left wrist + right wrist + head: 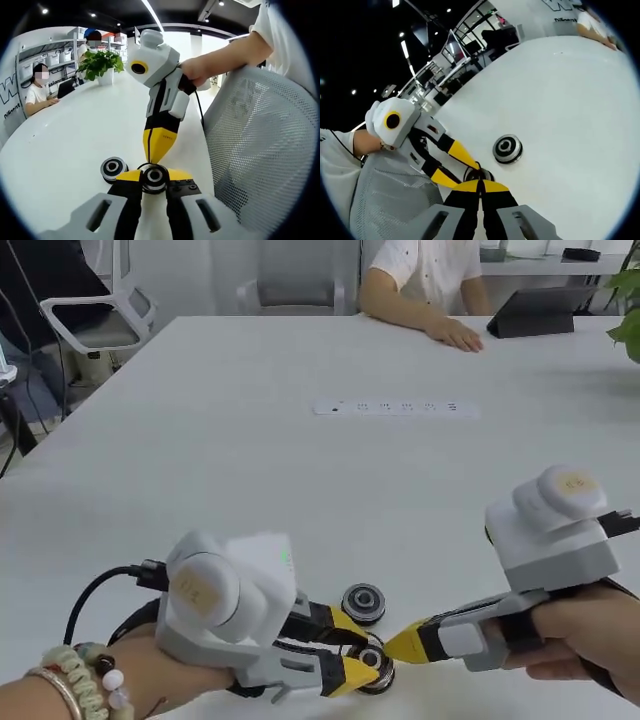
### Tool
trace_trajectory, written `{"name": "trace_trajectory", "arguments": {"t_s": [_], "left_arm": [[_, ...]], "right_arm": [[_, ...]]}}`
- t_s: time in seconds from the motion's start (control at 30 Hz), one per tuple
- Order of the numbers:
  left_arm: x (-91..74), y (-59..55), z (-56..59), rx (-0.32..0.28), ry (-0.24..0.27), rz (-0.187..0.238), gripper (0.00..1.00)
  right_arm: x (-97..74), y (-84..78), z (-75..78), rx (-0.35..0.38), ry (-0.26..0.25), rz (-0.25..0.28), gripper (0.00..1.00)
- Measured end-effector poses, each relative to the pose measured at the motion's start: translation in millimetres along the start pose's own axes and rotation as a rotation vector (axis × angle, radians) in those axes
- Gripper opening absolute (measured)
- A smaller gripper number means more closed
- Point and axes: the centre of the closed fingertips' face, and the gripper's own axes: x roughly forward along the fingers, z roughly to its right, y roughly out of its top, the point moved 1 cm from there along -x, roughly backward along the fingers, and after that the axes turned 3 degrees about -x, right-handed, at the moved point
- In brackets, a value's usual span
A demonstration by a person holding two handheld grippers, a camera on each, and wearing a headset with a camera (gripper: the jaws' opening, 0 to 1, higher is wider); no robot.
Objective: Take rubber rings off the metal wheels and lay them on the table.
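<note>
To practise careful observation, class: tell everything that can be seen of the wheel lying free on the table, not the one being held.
The free wheel is a small round disc of silvery metal in rings, with a dark outer band that looks like rubber and a dark centre. It lies flat on the white table, touched by nothing else. It is close beside the second wheel, which the left gripper holds between its fingers.

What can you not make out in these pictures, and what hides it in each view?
Right gripper view: whether the right hand-held gripper pinches rubber; its own shut jaws cover the held wheel.
Head view: whether the free wheel bears rubber; too small.
Head view: the power strip sockets; too small.
</note>
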Motion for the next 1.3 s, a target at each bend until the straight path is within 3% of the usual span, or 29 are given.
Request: {"name": "trace_trajectory", "arguments": {"t_s": [0.17,0.33,0.57,0.73,0.83,0.97,1.1,1.3], "left_arm": [[-7.0,12.8,-1.7,-0.011,0.008,0.036,0.2],[-12.8,26.5,5.1,0.019,-0.006,0.057,0.31],[-18.6,34.5,13.9,0.042,-0.037,0.056,0.42],[-23.2,44.5,15.0,0.025,-0.041,0.07,0.51],[-27.8,53.6,15.0,0.044,-0.033,0.088,0.56],[-34.4,63.8,20.5,-0.002,-0.055,0.106,0.6],[-42.4,67.1,31.6,0.014,-0.086,0.095,0.7],[-59.1,70.3,34.2,0.026,-0.071,0.091,0.77]], "right_arm": [[-2.2,2.8,0.0,0.005,-0.001,0.014,0.0],[-3.6,3.8,-1.8,0.002,-0.004,0.019,0.0],[-9.1,7.0,2.3,-0.023,-0.038,0.02,0.0],[-15.0,11.3,3.5,-0.036,-0.049,0.032,0.0],[-18.7,14.5,6.9,-0.04,-0.061,0.044,0.0],[-23.7,18.9,9.6,-0.049,-0.084,0.061,0.0],[-30.1,24.8,10.5,-0.048,-0.097,0.092,0.0],[-37.4,30.4,9.7,-0.049,-0.115,0.127,0.0]]}}
